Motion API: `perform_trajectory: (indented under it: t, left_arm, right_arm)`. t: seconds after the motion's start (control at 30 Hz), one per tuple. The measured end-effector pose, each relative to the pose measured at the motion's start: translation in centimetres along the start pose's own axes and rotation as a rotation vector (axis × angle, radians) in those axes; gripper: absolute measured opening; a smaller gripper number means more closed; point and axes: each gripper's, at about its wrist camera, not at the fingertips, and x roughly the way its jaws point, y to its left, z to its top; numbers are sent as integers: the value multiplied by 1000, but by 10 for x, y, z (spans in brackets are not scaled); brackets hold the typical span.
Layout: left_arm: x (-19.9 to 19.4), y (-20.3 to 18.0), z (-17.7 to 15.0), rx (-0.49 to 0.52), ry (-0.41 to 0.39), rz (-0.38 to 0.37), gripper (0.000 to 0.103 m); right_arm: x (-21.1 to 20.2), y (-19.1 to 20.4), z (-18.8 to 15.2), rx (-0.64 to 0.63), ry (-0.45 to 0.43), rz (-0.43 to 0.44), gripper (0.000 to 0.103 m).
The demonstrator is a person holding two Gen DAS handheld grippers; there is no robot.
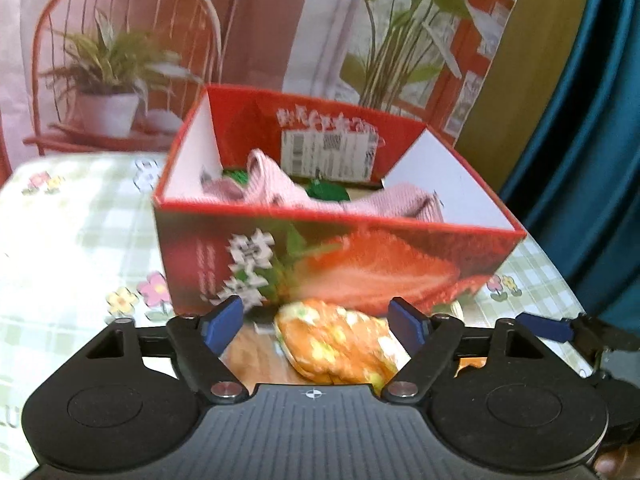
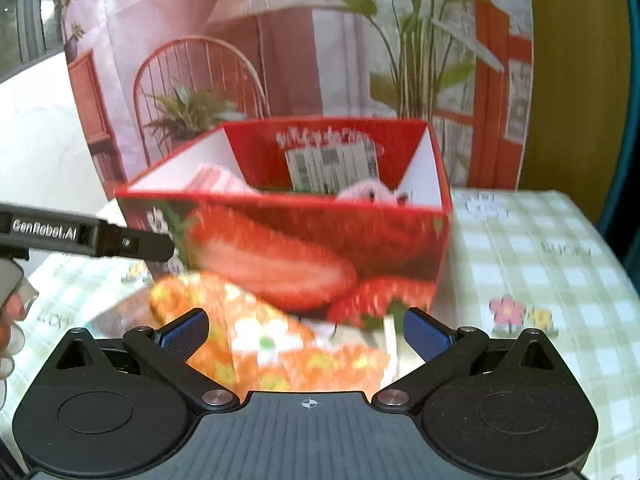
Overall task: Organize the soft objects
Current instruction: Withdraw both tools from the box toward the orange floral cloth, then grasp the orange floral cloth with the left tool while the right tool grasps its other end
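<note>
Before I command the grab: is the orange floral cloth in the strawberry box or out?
Out. The orange floral cloth lies on the table in front of the strawberry box; pink cloth is inside.

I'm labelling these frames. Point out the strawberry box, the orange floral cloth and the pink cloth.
strawberry box (image 1: 360,268): left wrist view, front wall.
orange floral cloth (image 1: 332,340): left wrist view, middle of the bundle.
pink cloth (image 1: 272,184): left wrist view, fold inside the box.

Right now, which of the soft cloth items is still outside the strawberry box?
The orange flowered cloth, lying on the table before the box. The pink striped cloth lies inside it.
</note>
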Motion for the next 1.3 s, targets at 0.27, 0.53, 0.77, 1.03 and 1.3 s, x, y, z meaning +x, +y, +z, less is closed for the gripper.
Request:
perform_trajectory:
  t: [0.27,0.53,0.77,1.03,1.3]
  left_arm:
    - [28,5,-12,-30,67,10,50]
    - [12,4,-17,-33,1,-26,19]
    - [-31,-8,-22,-29,-88,-32,18]
    - [-50,4,-53,-111,-101,40,18]
    - [-42,10,-67,-131,-66,68,18]
  right_arm:
    - [9,-2,-24,19,57,-21,103]
    - [11,-4,-23,26,62,-3,103]
    - [5,1,-20,-13,27,5,103]
    - [0,8,-21,-13,15,68,103]
    - [-2,18,-27,-45,13,97,102]
